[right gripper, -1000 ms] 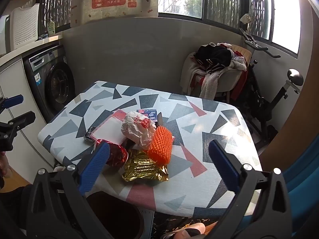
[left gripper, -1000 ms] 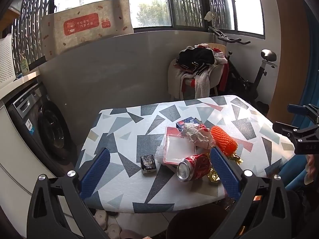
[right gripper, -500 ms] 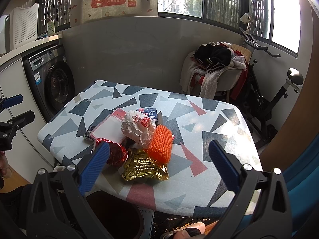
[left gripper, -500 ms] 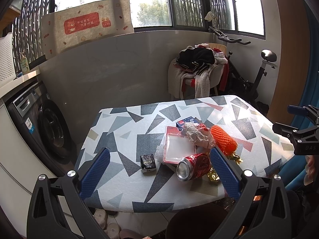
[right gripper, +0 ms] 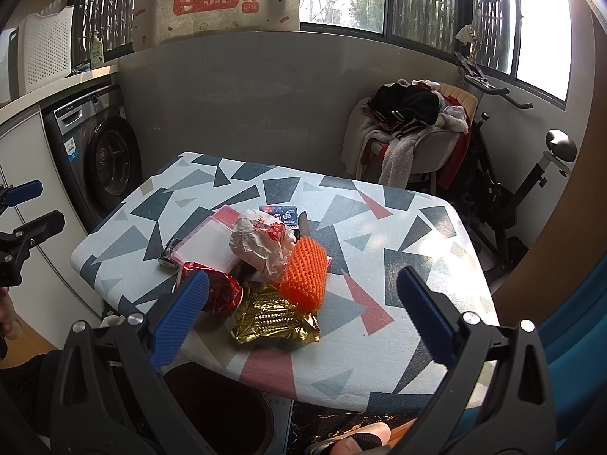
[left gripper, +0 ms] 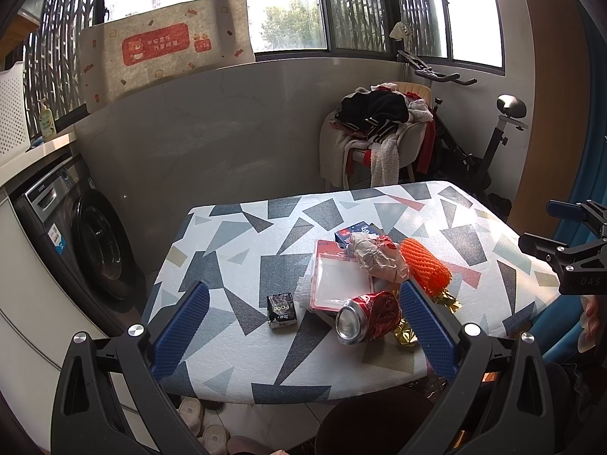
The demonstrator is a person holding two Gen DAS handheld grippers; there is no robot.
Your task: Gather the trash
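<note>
Trash lies in a heap on the patterned table [left gripper: 242, 250]: a crushed red can [left gripper: 366, 316], a pink-rimmed white tray [left gripper: 339, 280], a crumpled paper wrapper [left gripper: 375, 259], an orange foam net [left gripper: 426, 267], a gold foil wrapper [right gripper: 275, 320], a small black carton [left gripper: 281, 310] and a blue box [right gripper: 280, 214]. My left gripper [left gripper: 303, 326] is open and empty, held above the table's near edge. My right gripper [right gripper: 301, 314] is open and empty, above the heap's near side. A dark bin [right gripper: 220, 409] stands under the near edge.
A washing machine [left gripper: 87, 235] stands to the left. A chair piled with clothes [left gripper: 379, 129] and an exercise bike [left gripper: 489, 140] stand behind the table. Slippers [left gripper: 201, 421] lie on the floor below the table's edge.
</note>
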